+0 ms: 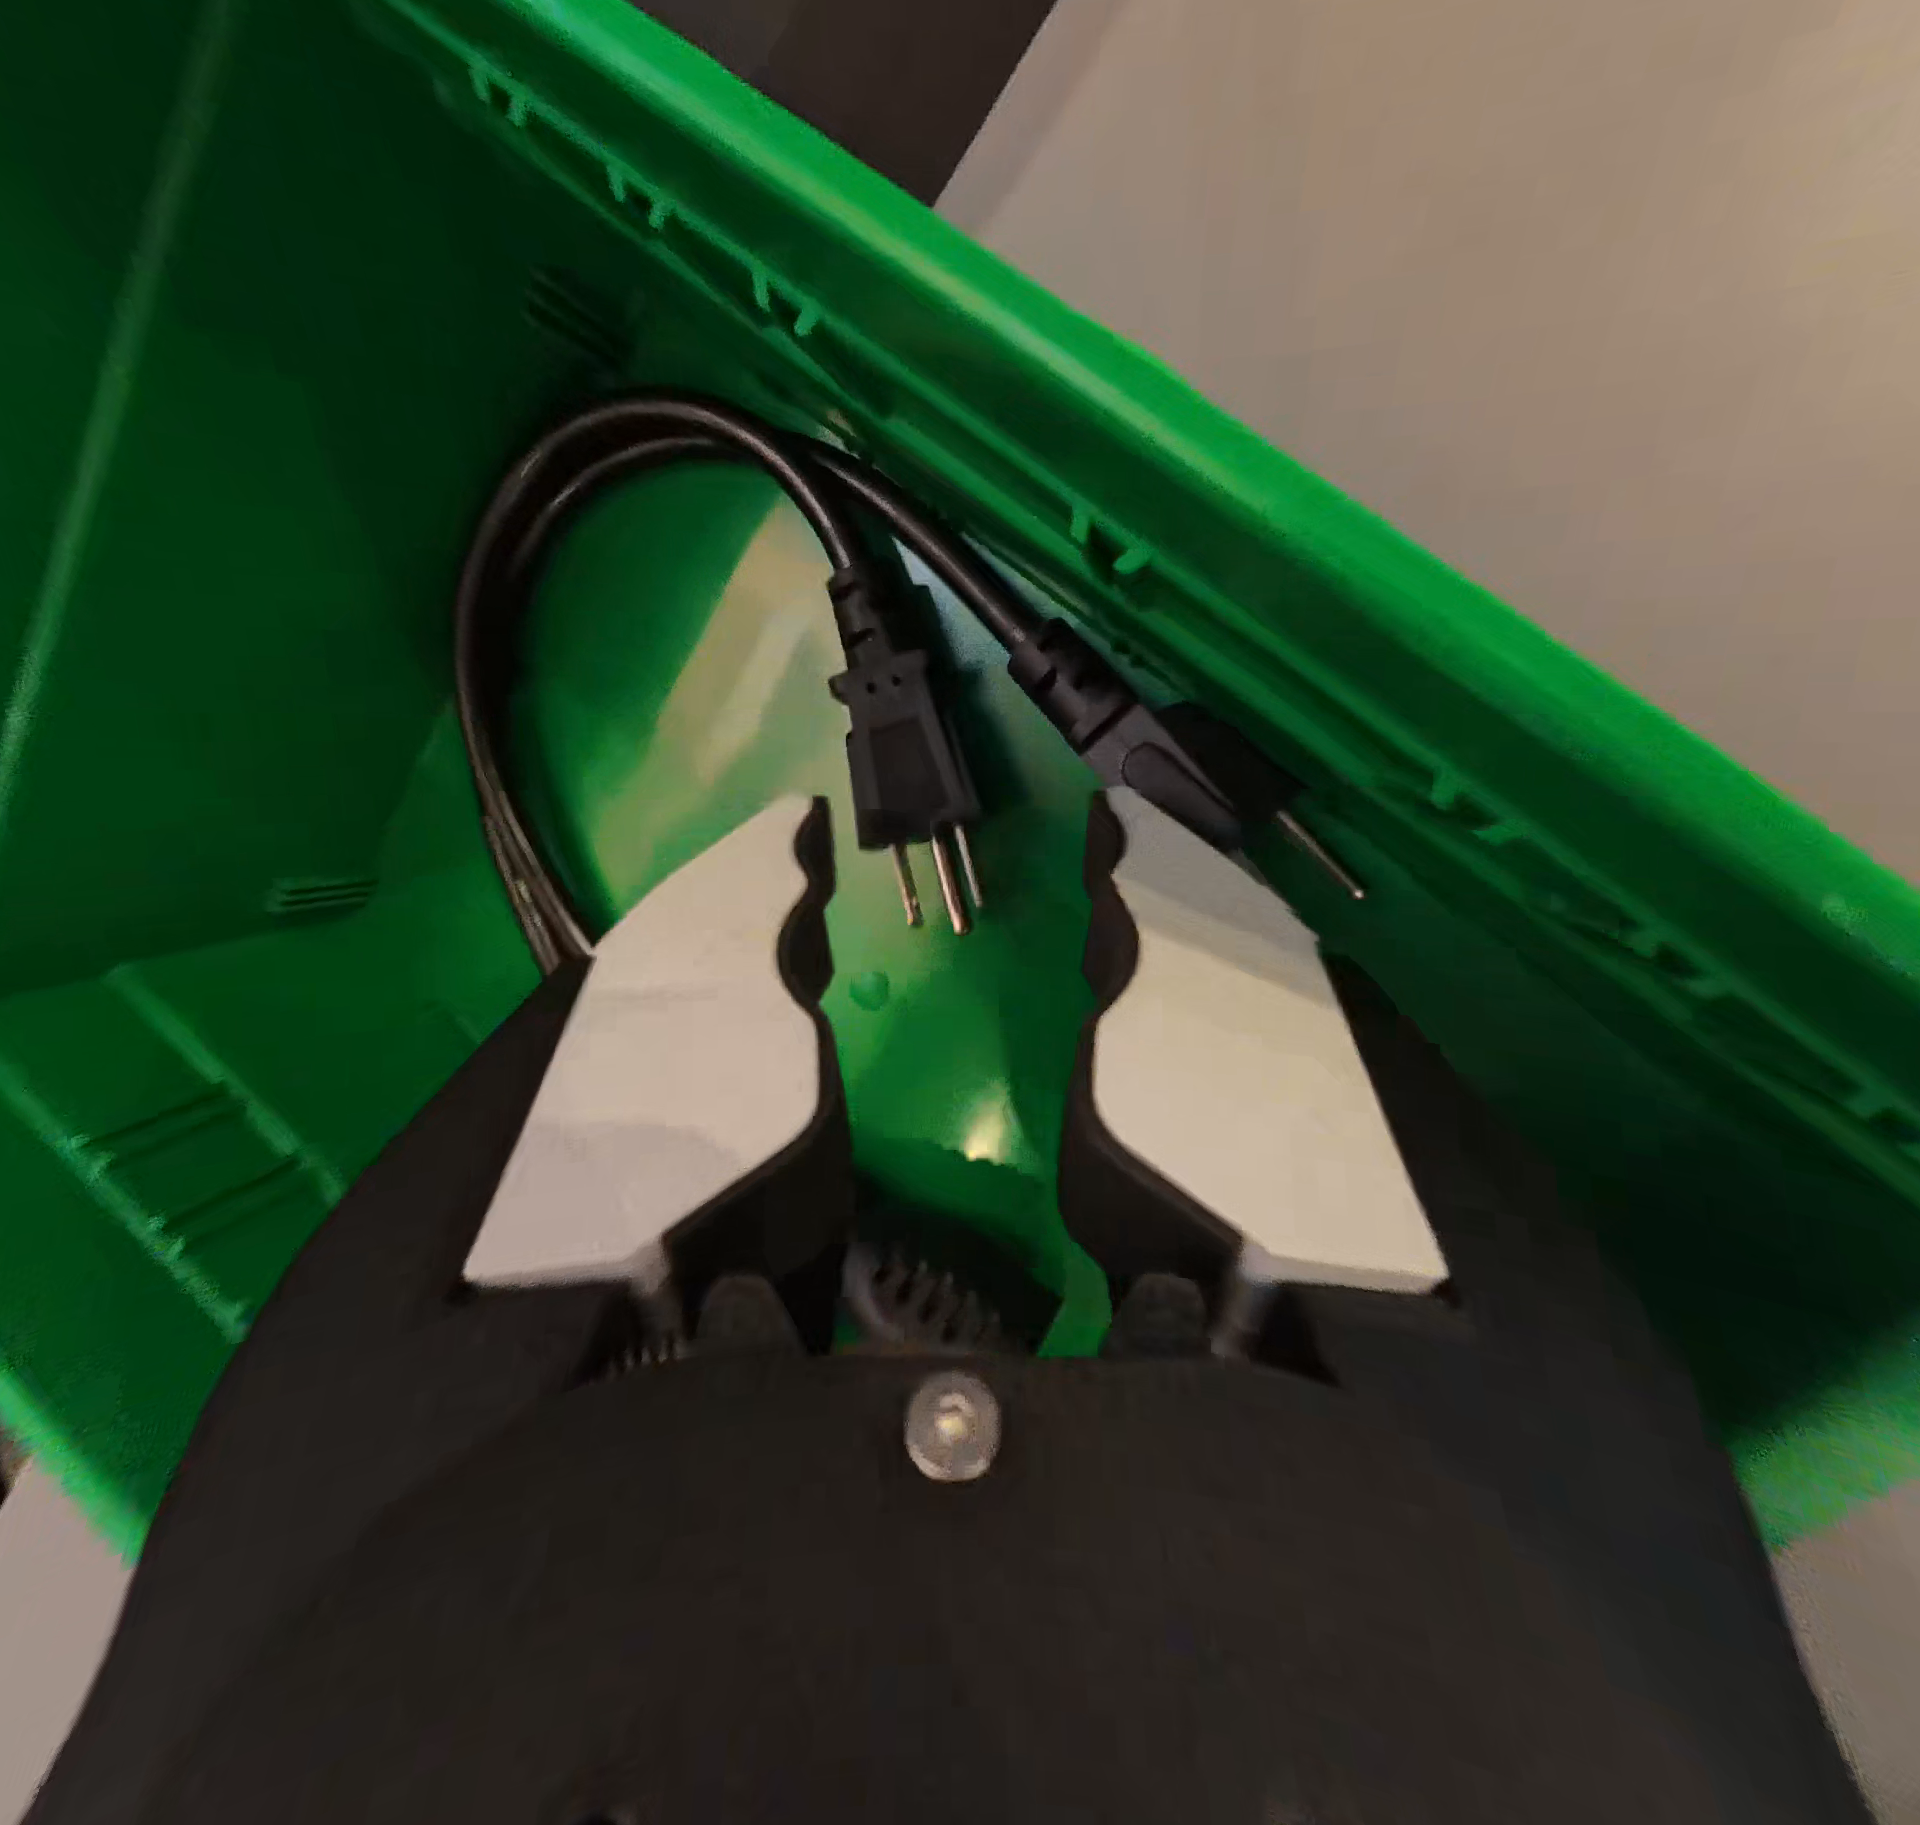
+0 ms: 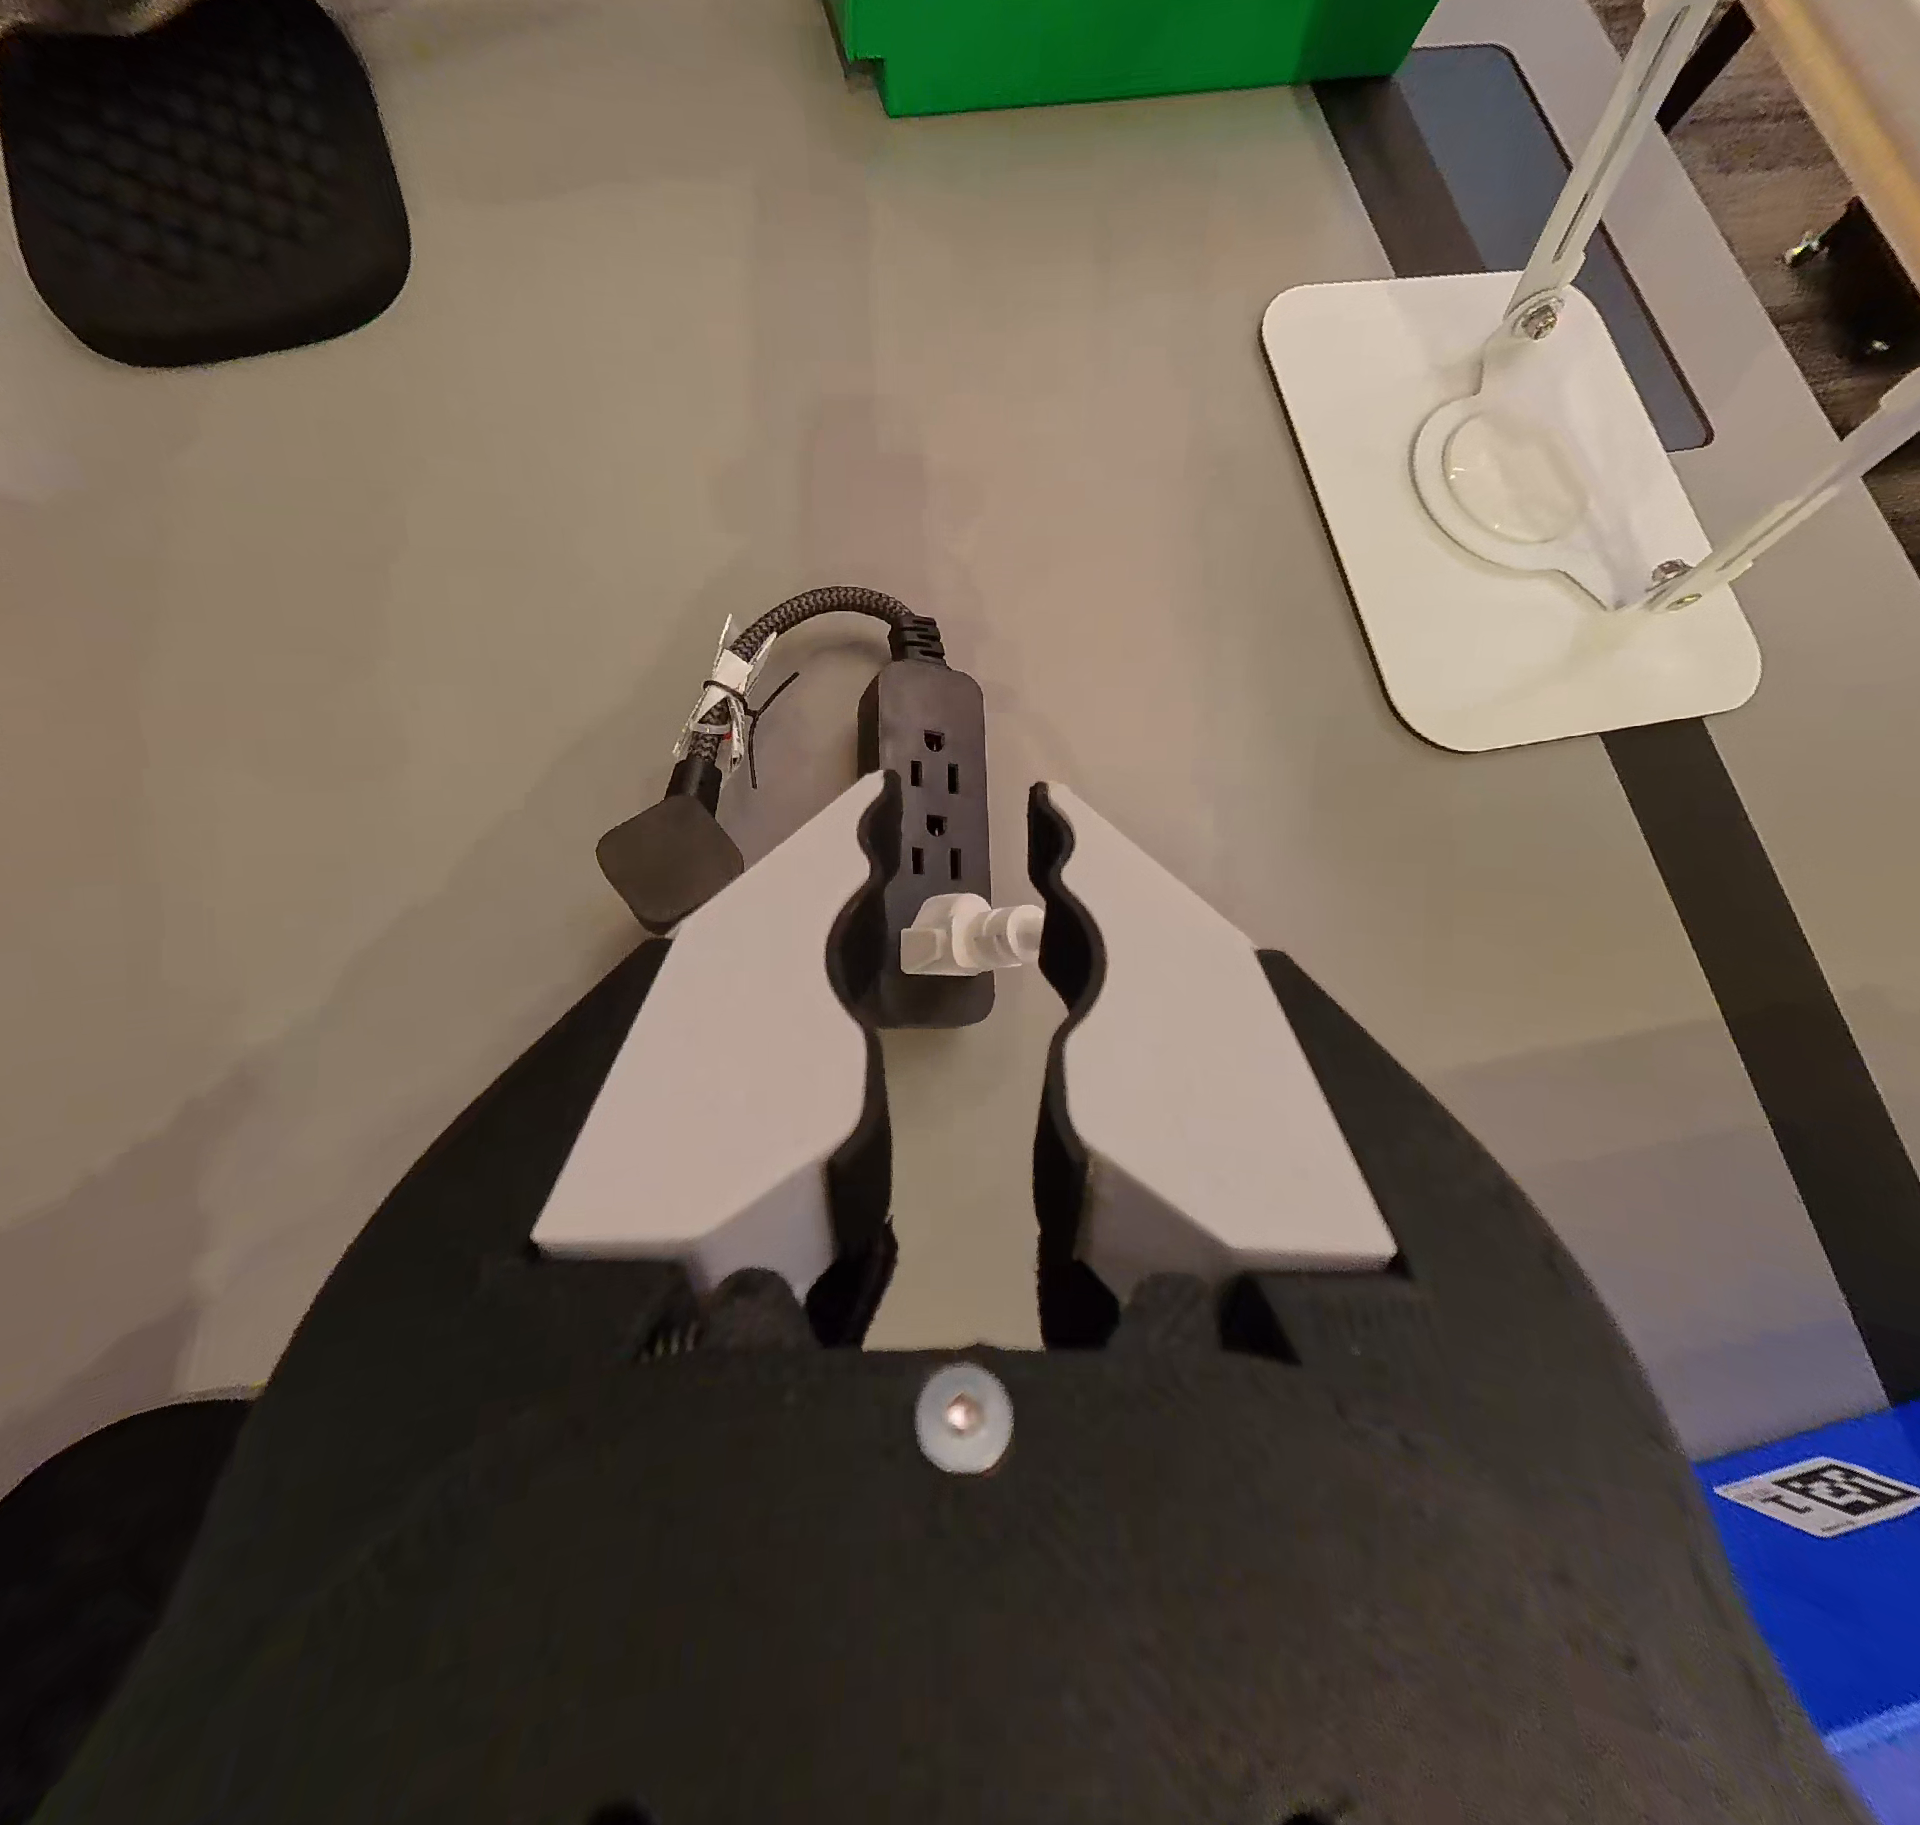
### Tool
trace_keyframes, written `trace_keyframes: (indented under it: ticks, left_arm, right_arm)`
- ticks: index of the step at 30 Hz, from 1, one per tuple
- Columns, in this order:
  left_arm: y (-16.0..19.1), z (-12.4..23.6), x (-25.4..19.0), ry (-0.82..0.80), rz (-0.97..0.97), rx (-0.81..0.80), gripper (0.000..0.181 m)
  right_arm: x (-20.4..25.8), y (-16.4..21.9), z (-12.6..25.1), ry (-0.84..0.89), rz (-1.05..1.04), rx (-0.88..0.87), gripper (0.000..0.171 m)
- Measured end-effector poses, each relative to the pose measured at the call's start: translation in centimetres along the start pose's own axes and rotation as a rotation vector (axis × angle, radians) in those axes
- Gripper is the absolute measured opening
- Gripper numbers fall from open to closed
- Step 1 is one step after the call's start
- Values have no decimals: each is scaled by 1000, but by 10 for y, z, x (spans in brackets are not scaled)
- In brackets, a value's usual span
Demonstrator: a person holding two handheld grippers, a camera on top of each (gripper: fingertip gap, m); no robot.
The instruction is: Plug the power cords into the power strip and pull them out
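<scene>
Glossy green plastic bin point(image 1: 312, 528) holds two black power cords; one three-pronged plug point(image 1: 909, 767) lies at frame centre, just beyond the empty left gripper point(image 1: 956, 830), jaws apart. Matte black power strip point(image 2: 930, 819) with a braided cord point(image 2: 810, 617) lies mid-frame on the grey table point(image 2: 520, 528), between the parted jaws of the right gripper point(image 2: 956, 799).

Dim warm light, wide-angle edge distortion, slight motion blur.

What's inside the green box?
Inside the green box lie two black cords with plugs at their ends. The left gripper, open, hides where the cords go lower down.
</scene>
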State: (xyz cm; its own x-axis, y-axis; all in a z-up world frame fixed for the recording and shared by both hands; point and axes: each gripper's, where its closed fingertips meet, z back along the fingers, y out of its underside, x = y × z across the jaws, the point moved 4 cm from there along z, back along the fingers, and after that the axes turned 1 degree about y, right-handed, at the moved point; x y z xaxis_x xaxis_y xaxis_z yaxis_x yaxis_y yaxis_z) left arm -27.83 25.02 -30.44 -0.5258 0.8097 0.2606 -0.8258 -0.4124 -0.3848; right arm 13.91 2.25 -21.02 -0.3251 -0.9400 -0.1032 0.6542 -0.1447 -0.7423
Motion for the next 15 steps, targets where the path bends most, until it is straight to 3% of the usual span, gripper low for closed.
trace_keyframes:
  ticks: [5, 15]
  left_arm:
    - [-1, -13, 8, -12, 45, 6, 24]
    - [9, -4, 10, -20, 75, -6, 24]
  right_arm:
    - [0, -3, 3, 5, 3, -29, 20]
    - [5, -3, 10, 9, 18, -50, 19]
